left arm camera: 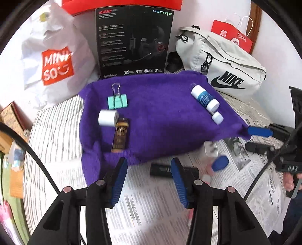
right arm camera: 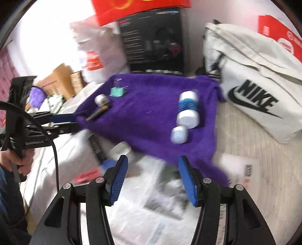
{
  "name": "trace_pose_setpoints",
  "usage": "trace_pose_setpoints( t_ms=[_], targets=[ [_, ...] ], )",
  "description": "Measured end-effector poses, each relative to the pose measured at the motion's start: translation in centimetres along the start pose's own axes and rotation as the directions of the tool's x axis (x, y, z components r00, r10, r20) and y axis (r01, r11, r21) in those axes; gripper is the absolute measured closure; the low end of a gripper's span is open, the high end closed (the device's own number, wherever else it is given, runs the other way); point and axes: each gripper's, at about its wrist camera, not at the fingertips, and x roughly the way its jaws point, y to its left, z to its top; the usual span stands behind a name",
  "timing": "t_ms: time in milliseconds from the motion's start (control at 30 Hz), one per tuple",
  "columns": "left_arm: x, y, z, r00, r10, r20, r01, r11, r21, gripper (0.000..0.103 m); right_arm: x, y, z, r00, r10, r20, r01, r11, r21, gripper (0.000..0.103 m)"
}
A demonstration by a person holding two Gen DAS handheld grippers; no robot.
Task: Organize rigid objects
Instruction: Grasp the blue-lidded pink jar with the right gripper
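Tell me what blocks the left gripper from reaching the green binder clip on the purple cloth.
Nothing visible blocks it. The left gripper is open and empty; the binder clip lies beyond on the purple cloth, with the white roll slightly nearer, beside that path.

Purple towel [left arm camera: 160, 116] is lying over black-and-white printed newspaper [left arm camera: 143, 207]. On it, far left: mint-green binder clip [left arm camera: 117, 101] with silver handles; near it a white roll [left arm camera: 107, 117] and a brown-and-gold patterned box [left arm camera: 120, 135]. Right side: white bottle [left arm camera: 204, 98] showing a blue label band, and a small white cap [left arm camera: 217, 117]. Both grippers are showing blue ribbed pads [left arm camera: 118, 184] on black frames. Behind: black box [left arm camera: 134, 39] with red and teal lettering, white bag [left arm camera: 54, 62] with an orange-red logo, pale grey pouch [left arm camera: 226, 62] with black lettering, red carton [left arm camera: 120, 6].
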Motion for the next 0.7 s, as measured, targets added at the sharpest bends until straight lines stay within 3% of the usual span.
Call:
trace_pose_setpoints(
  t_ms=[267,433,467,533,700],
  targets=[
    [-0.5,1.2,-3.4,0.999,-0.002,-0.032,-0.001,0.997,-0.079,0.057,3.1,3.2,-1.5,0.998,0.04,-0.048,-0.043,0.997,-0.067,0.046],
    [-1.1,1.6,-4.6,0.999,-0.009,-0.041,0.005,0.995,-0.101,0.057,5.0,3.8,-1.4,0.999,0.009,-0.04,-0.013,0.996,-0.092,0.047],
    [-1.2,1.7,-4.8,0.999,-0.006,-0.042,0.002,0.995,-0.102,0.057,5.4,3.9,-1.4,0.999,0.012,-0.04,-0.016,0.995,-0.095,0.05],
    [-1.3,2.0,-5.1,0.999,-0.006,-0.043,0.001,0.994,-0.11,0.057,5.6,4.0,-1.1,0.999,0.041,-0.03,-0.044,0.995,-0.09,0.068],
    [-0.9,2.1,-5.6,0.999,-0.004,-0.052,-0.003,0.992,-0.124,0.057,4.9,4.8,-1.2,0.998,0.044,-0.037,-0.049,0.991,-0.123,0.07]
  ],
)
